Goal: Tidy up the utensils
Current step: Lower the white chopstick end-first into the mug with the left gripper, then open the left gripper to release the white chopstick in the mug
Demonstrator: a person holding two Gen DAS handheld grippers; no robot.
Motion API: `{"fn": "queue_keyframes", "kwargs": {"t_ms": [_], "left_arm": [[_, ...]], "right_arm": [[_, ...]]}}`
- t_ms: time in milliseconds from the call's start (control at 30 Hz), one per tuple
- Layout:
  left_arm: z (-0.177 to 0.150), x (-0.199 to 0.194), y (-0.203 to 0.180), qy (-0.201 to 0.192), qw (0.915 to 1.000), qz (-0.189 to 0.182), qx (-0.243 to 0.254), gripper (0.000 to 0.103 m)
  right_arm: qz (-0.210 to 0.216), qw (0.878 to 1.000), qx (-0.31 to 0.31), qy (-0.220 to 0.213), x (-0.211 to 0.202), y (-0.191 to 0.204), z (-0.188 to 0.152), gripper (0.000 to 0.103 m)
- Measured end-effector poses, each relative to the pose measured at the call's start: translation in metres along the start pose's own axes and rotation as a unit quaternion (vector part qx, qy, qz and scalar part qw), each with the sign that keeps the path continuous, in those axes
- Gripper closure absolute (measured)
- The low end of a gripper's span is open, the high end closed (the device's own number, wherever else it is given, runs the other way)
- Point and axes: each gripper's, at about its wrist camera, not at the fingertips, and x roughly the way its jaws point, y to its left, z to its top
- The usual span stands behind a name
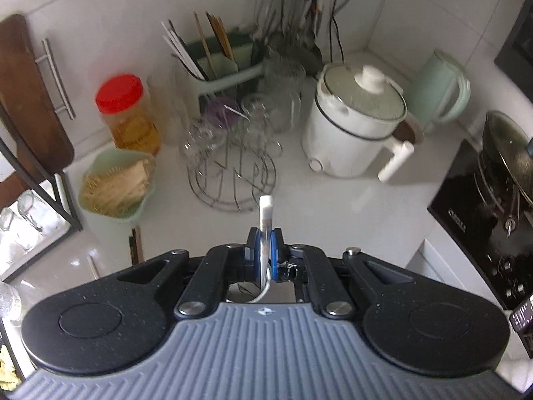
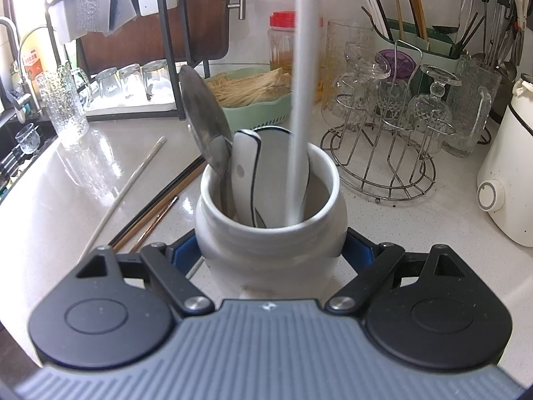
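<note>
Left gripper (image 1: pixel 265 256) clamps a spoon (image 1: pixel 265 225); right gripper (image 2: pixel 270 252) grips the jar (image 2: pixel 270 233), partly filled; chopsticks (image 2: pixel 156 208) left on bench.

White counter (image 2: pixel 393 233) with jar (image 2: pixel 266 243), chopsticks (image 2: pixel 150 210), glass rack (image 2: pixel 383 166).

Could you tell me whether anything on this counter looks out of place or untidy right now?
Yes: several chopsticks lie loose and splayed on the countertop left of the white jar, not stored with the spoons inside it. Nothing looks spilled or broken.
</note>
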Motion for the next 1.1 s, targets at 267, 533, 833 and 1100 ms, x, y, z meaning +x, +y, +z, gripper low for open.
{"fn": "queue_keyframes", "kwargs": {"t_ms": [267,533,833,1100], "left_arm": [[-0.001,0.02,-0.002,0.048,0.9988,-0.003,-0.002,0.096],[-0.003,0.022,-0.003,0.057,0.9984,0.005,-0.005,0.096],[-0.002,0.008,0.008,0.037,0.999,0.013,-0.024,0.092],[-0.005,-0.012,0.017,-0.002,0.999,0.024,-0.038,0.073]], "right_arm": [[0.0,1.0,0.0,-0.003,0.0,-0.001,-0.001,0.012],[-0.004,1.0,0.003,-0.004,-0.001,0.0,-0.001,0.012],[-0.008,1.0,0.008,-0.003,0.0,0.0,-0.001,0.012],[-0.009,1.0,0.01,-0.004,0.0,0.0,-0.001,0.012]]}}
